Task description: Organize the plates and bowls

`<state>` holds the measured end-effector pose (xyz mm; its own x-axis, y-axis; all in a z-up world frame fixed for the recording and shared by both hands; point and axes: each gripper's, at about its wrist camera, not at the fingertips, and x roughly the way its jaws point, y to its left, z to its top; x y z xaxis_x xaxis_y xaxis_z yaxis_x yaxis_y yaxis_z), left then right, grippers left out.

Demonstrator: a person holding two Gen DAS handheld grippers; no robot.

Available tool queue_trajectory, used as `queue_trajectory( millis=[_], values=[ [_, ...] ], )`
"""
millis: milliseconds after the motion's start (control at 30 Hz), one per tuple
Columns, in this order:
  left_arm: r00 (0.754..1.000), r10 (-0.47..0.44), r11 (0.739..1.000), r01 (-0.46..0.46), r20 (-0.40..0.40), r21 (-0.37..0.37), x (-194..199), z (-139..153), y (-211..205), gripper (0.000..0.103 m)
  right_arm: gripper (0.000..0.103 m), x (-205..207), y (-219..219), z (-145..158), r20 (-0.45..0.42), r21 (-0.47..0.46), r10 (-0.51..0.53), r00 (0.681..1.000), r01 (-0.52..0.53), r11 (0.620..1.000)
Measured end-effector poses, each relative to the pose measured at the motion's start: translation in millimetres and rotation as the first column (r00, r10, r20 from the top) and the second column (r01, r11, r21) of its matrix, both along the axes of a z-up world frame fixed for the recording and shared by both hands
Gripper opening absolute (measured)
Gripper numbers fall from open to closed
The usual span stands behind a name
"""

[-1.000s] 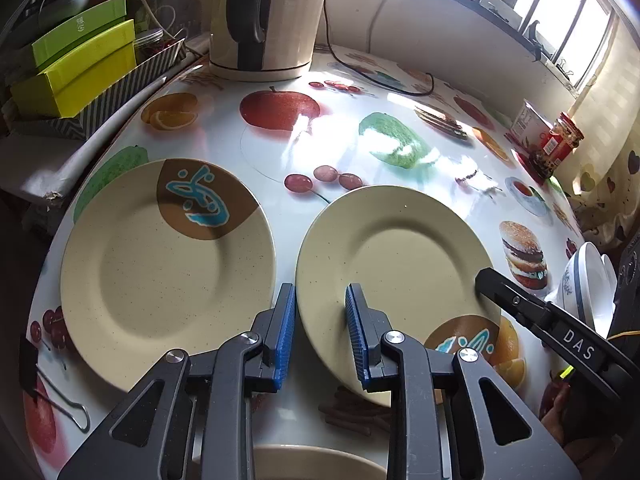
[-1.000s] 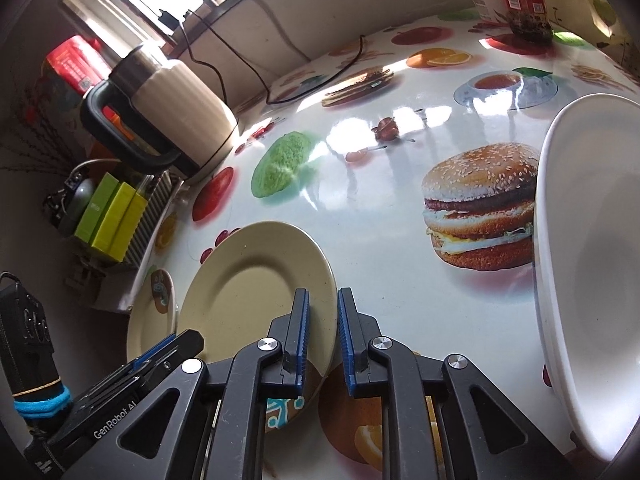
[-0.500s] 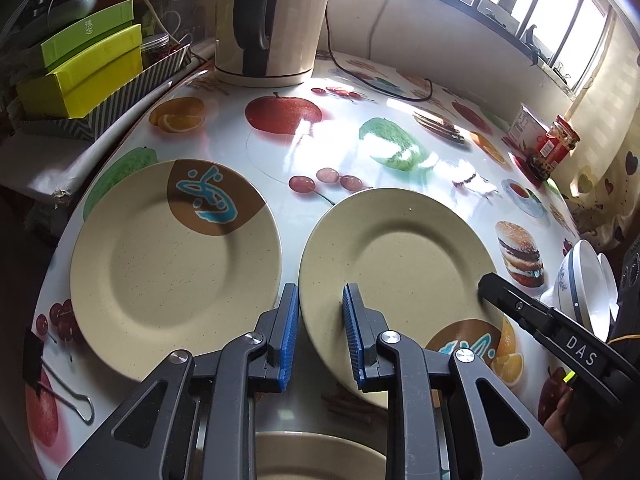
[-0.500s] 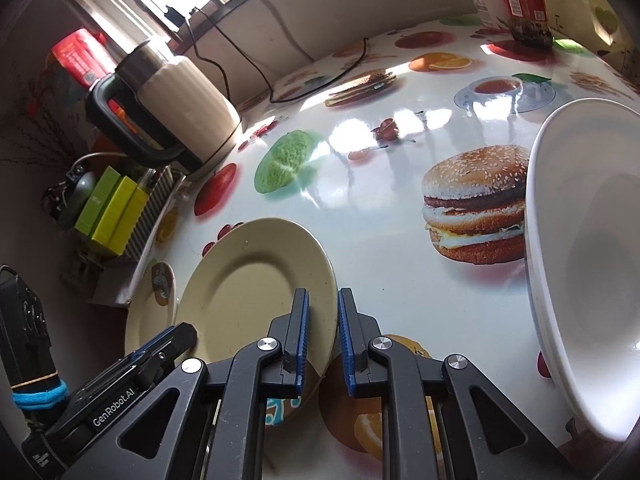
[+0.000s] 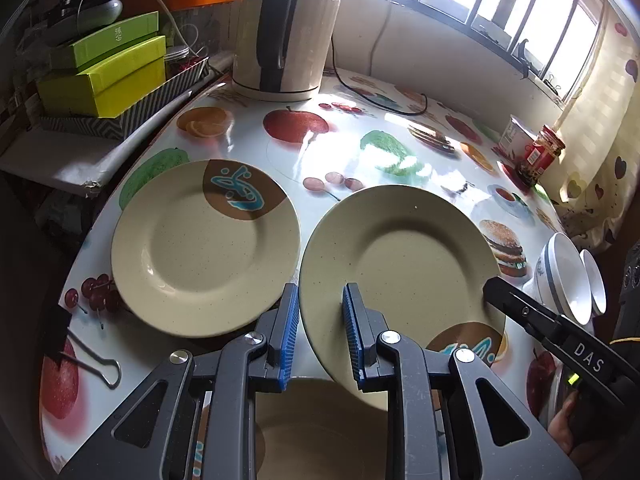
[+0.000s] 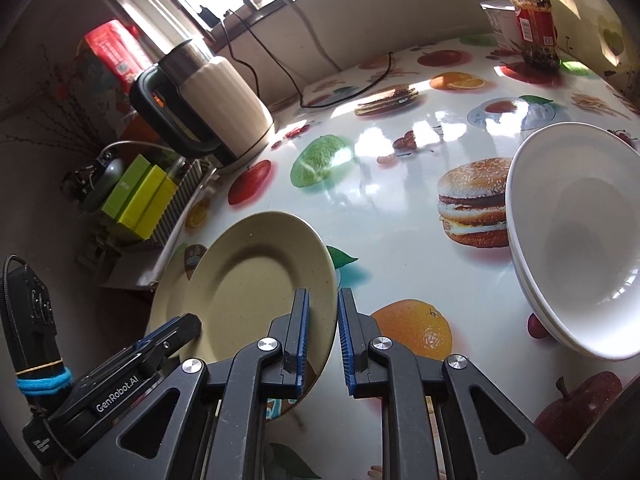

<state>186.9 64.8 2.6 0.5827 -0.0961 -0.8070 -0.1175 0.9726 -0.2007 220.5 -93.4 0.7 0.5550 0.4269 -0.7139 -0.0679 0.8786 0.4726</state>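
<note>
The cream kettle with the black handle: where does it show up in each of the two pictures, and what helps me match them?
Left wrist view: the kettle stands at top centre, at the table's far edge, beyond the two beige plates.
Right wrist view: the kettle sits upper left, tilted by the lens, handle toward the camera.
Shared landmark: the red apple print just in front of the kettle's base.
</note>
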Motion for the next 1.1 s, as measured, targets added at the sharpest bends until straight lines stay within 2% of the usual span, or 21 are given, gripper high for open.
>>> queue_trajectory(
  millis=[400,1100],
  values=[
    [0.999,0.039,0.999,-0.039,0.009,0.006,-43,6,13,0.023,0.014,-34,16,10,0.012,-0.015,0.071,0.997,-0.071,0.997],
    [0.995,0.102,0.995,-0.102,-0.002,0.017,-108,-6,34,0.023,0.014,-84,45,0,-0.014,-0.036,0.184,0.983,-0.184,0.982]
  ],
)
